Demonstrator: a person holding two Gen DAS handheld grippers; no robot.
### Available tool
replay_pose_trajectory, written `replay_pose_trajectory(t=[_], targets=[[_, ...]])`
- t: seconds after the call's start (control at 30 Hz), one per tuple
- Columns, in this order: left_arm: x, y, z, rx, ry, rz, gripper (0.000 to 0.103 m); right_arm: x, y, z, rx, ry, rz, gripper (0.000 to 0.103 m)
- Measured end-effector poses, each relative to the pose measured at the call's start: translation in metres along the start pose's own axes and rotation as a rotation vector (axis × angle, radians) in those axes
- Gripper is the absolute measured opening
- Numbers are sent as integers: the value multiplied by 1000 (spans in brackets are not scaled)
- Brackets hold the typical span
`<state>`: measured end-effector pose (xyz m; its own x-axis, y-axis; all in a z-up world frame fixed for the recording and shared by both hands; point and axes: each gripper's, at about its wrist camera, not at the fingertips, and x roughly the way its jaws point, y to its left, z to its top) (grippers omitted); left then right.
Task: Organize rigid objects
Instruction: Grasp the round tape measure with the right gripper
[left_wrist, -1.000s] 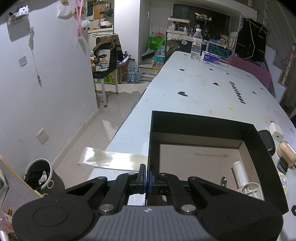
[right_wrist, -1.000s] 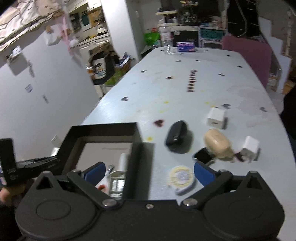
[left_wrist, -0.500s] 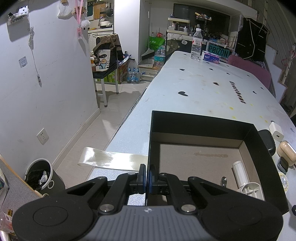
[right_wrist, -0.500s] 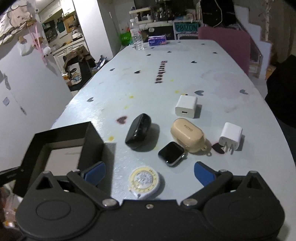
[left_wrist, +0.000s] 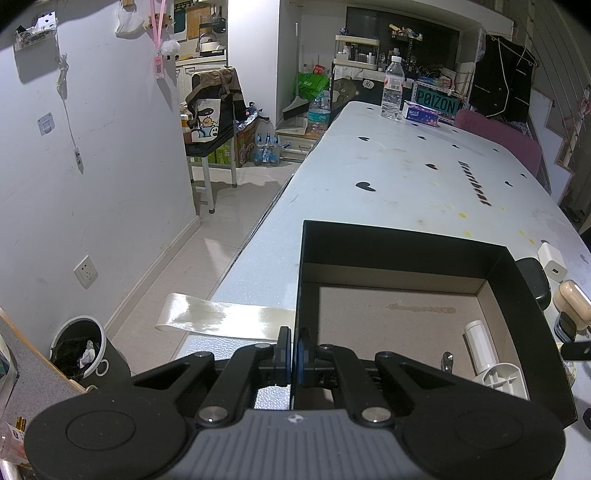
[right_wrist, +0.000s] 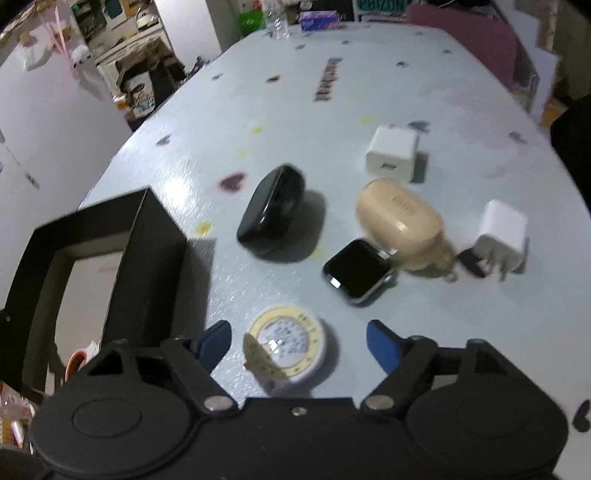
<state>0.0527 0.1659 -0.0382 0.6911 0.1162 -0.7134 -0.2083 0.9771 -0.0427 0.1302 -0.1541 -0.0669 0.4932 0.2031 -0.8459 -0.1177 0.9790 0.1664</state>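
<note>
Left tool (left_wrist: 294, 354): clenched on the near left wall of the black box (left_wrist: 406, 240), pads pressed on either side of the thin wall. The box stands open-topped on the pale surface (left_wrist: 406, 177), at its left edge. Inside the box, against its right wall, lie a white cylinder (left_wrist: 479, 345) and a white plastic part (left_wrist: 504, 376); a small metal piece (left_wrist: 447, 360) lies just beside them.

Right tool (right_wrist: 297, 341): jaws closing, pads not yet in contact. The round yellow-rimmed disc (right_wrist: 286, 341) lies on the surface between the blue pads.

Remaining items on the surface, right of the box:
- black oval case (right_wrist: 271, 216), near the box
- smartwatch body (right_wrist: 358, 271), touching the beige case (right_wrist: 400, 221)
- white charger (right_wrist: 391, 153), beyond the beige case
- white plug adapter (right_wrist: 500, 238), prongs toward the camera, just right of the beige case
</note>
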Motion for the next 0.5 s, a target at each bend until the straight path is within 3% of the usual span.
replay_pose_trajectory(t=[0.13,0.23,0.5], targets=[[0,0,0,0,0,0,4,6,11,-4,-53,9,-33,69],[0,0,0,-1,0,-1,3,4,17,-7,-105,5,-52,53],[0,-1,0,1,0,1,3,2,20,-10,-147,6,-51,53]])
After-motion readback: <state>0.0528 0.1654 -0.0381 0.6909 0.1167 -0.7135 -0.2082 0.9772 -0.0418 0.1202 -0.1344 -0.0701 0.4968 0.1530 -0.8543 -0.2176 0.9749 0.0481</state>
